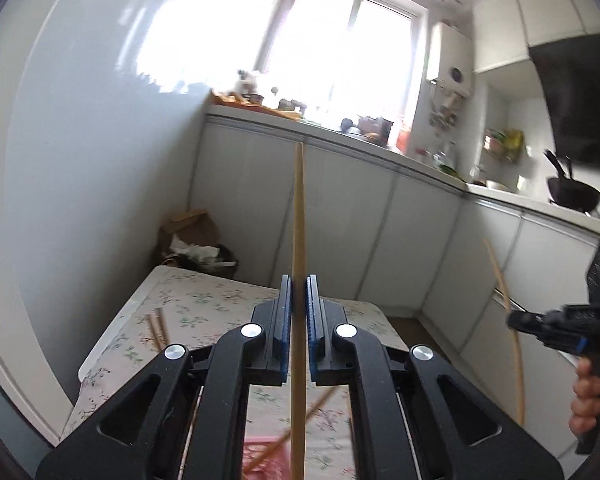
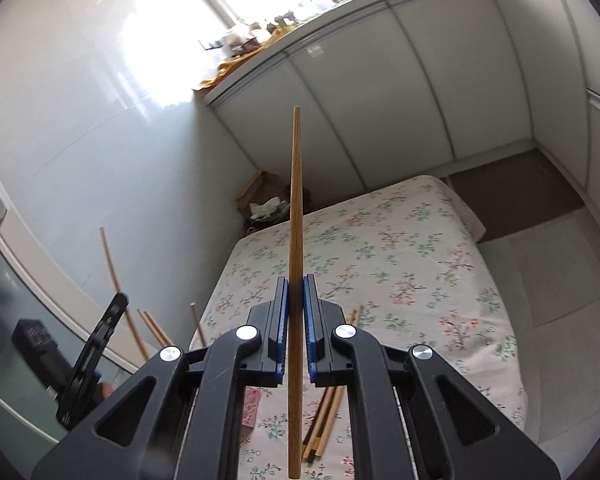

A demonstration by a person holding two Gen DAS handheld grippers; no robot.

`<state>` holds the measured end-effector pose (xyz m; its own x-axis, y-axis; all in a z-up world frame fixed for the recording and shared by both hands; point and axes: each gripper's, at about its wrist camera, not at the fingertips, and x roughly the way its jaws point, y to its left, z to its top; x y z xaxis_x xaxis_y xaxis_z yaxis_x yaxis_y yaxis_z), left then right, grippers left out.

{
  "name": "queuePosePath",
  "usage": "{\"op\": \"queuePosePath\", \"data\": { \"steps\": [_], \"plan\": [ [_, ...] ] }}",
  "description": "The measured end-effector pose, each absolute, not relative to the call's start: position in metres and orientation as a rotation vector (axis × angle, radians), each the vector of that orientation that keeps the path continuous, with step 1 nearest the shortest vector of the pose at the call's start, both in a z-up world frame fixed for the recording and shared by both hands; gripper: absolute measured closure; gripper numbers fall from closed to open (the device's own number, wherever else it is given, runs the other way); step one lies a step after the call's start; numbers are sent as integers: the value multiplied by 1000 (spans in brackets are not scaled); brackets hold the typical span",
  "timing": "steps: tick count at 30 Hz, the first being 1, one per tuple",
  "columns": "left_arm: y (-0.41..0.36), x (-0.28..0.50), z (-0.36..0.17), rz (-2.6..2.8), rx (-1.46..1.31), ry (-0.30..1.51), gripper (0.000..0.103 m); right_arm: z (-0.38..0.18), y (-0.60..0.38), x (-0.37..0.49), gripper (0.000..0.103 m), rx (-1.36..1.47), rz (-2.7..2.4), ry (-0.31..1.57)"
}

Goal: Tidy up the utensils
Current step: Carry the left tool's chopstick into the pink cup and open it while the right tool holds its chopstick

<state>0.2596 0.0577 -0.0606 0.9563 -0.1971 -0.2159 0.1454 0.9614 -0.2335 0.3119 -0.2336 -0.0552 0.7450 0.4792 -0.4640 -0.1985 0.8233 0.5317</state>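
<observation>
Your black left gripper point(image 1: 299, 300) and right gripper point(image 2: 296, 300) have blue pads. Each clamps a tan chopstick point(image 1: 299, 216) above the tablecloth point(image 2: 400, 248), cream with pink-and-green flowers; beside it, white cabinets point(image 2: 380, 92).

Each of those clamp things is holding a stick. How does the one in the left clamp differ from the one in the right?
The left chopstick looks pale yellow; the right chopstick is a darker, browner orange. The left one ends blunt, while the right one tapers to a narrow tip. Both stand clamped between blue pads, the left gripper and right gripper shut on them.
</observation>
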Motion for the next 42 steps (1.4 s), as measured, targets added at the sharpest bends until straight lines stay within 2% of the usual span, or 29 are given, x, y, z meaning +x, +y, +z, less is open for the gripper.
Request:
{"op": "queuePosePath", "data": {
  "steps": [28,42],
  "plan": [
    [39,252,-116,-81,-96,237,97,-57,-194,312,95,414,498,609],
    [41,243,-122,-103,6,361,96,-58,-172,306,95,353,525,604]
  ]
}}
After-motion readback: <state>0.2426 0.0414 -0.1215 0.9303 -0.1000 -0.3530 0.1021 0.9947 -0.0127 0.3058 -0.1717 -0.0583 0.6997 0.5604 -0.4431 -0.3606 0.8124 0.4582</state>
